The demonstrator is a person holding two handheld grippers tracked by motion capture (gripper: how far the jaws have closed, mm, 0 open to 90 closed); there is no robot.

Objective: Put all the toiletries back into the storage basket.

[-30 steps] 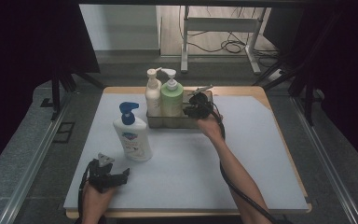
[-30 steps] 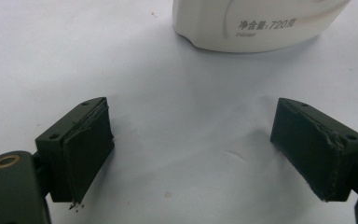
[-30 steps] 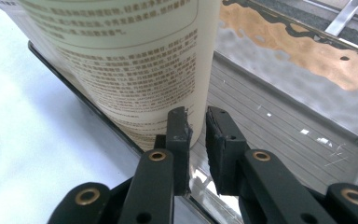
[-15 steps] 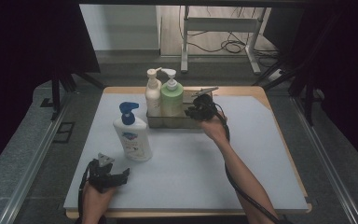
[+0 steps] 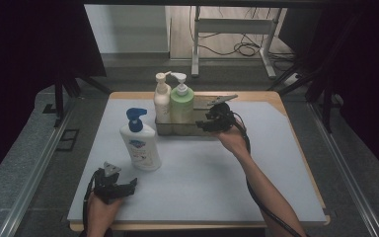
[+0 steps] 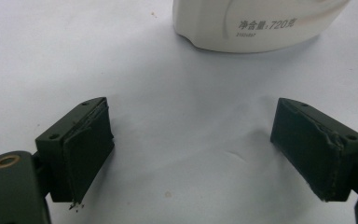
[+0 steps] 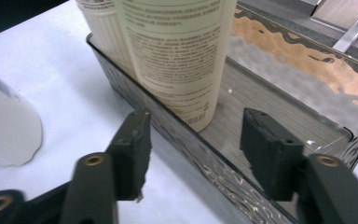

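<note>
High view: the right gripper (image 5: 212,123) sits at 3 o'clock of the green bottle (image 5: 182,106) in the clear tray (image 5: 177,129); the left gripper (image 5: 121,186) idles on the counter (image 5: 202,177).

Right gripper view: jaws apart, seemingly straddling the tray's wall (image 7: 177,128), so closing could drag the tray.

Left gripper view: jaws apart, empty; the white bottle (image 6: 256,23) stands at 12 o'clock.

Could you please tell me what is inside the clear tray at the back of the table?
The clear tray holds two upright pump bottles, a cream bottle and a green bottle, at its left end. The right hand-held gripper covers part of its right end.
</note>
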